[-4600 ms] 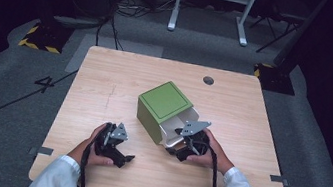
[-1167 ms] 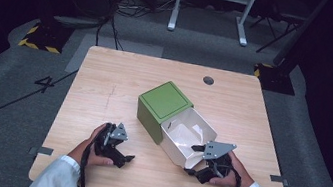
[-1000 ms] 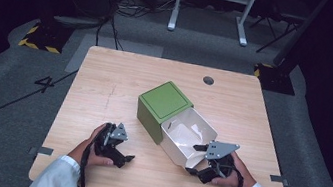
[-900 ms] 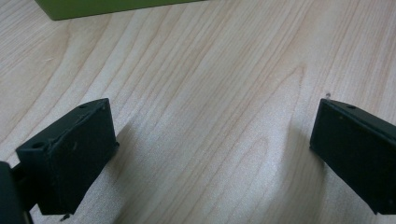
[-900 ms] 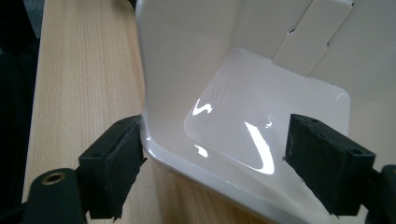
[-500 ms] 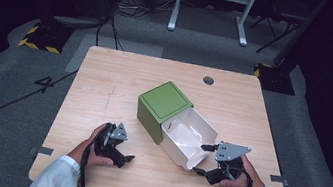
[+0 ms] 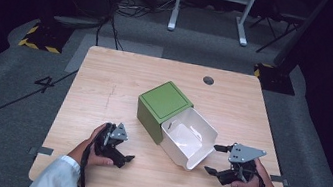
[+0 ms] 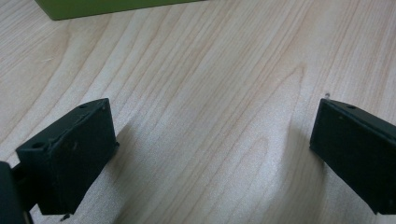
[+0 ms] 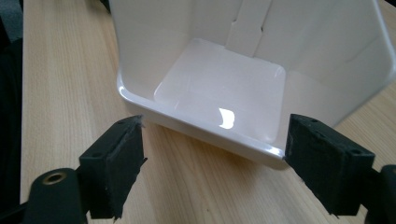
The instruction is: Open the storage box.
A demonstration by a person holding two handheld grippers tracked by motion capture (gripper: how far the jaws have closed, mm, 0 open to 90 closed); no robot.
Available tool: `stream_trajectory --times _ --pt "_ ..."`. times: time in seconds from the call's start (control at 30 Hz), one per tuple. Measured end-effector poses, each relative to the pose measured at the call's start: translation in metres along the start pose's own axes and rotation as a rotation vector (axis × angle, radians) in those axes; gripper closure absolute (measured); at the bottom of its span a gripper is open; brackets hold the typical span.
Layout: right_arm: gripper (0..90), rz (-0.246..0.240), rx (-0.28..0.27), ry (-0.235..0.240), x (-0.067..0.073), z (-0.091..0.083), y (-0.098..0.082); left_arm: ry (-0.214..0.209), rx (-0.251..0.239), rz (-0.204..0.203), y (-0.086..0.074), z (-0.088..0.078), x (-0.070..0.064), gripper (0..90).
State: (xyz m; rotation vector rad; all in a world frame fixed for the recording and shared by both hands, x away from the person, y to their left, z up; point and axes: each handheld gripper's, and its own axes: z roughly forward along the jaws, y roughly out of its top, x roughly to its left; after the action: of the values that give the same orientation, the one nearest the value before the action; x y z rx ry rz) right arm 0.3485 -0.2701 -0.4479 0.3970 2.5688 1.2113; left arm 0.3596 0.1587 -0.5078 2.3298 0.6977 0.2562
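A green box (image 7: 165,103) stands mid-table with its white drawer (image 7: 188,137) pulled out toward the front right; the drawer's glossy inside (image 9: 219,79) holds nothing. My right gripper (image 7: 212,158) is open just right of the drawer's front end and apart from it. In the right gripper view its jaws (image 9: 215,123) frame the drawer's front lip with nothing between them. My left gripper (image 7: 127,150) rests open on the table, front left of the box. Bare wood lies between its jaws (image 8: 212,121), and the green box's edge (image 8: 107,5) is at the top.
The wooden table (image 7: 106,79) has a round cable hole (image 7: 208,80) at the back right and a tape strip (image 7: 41,150) at its front left edge. A white metal frame (image 7: 211,4) and cables stand on the dark floor behind.
The right gripper drew the white drawer farther out of the green box, then let go and moved off to the right. The left gripper stayed put.
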Motion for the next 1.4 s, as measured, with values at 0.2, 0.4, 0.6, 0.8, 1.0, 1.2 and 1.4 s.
stream_trajectory --times 0.2,0.4,0.6,0.8,1.0,1.2,1.4 --pt "19.9 0.018 0.019 -0.024 -0.004 -0.005 -0.012 0.0 0.0 0.0 0.0 0.0 0.0 0.5" --pt "19.8 0.039 0.056 -0.054 -0.009 -0.006 -0.025 0.0 -0.001 -0.001 0.0 0.0 0.0 0.5" --pt "19.9 0.064 0.086 -0.078 -0.016 -0.006 -0.037 0.0 0.0 0.0 0.0 0.0 0.0 0.5" --pt "19.9 0.117 0.127 -0.117 -0.026 -0.008 -0.057 0.0 0.0 0.0 0.0 0.0 0.0 0.5" --pt "19.8 0.174 0.158 -0.155 -0.033 -0.011 -0.073 0.0 -0.001 0.0 0.0 0.0 0.0 0.5" --pt "18.9 0.234 0.154 -0.186 -0.037 -0.014 -0.083 0.001 0.0 -0.001 0.0 0.0 0.0 0.5" --pt "16.3 0.298 0.122 -0.203 -0.042 -0.019 -0.094 0.001 0.0 -0.001 0.0 0.0 0.0 0.5"
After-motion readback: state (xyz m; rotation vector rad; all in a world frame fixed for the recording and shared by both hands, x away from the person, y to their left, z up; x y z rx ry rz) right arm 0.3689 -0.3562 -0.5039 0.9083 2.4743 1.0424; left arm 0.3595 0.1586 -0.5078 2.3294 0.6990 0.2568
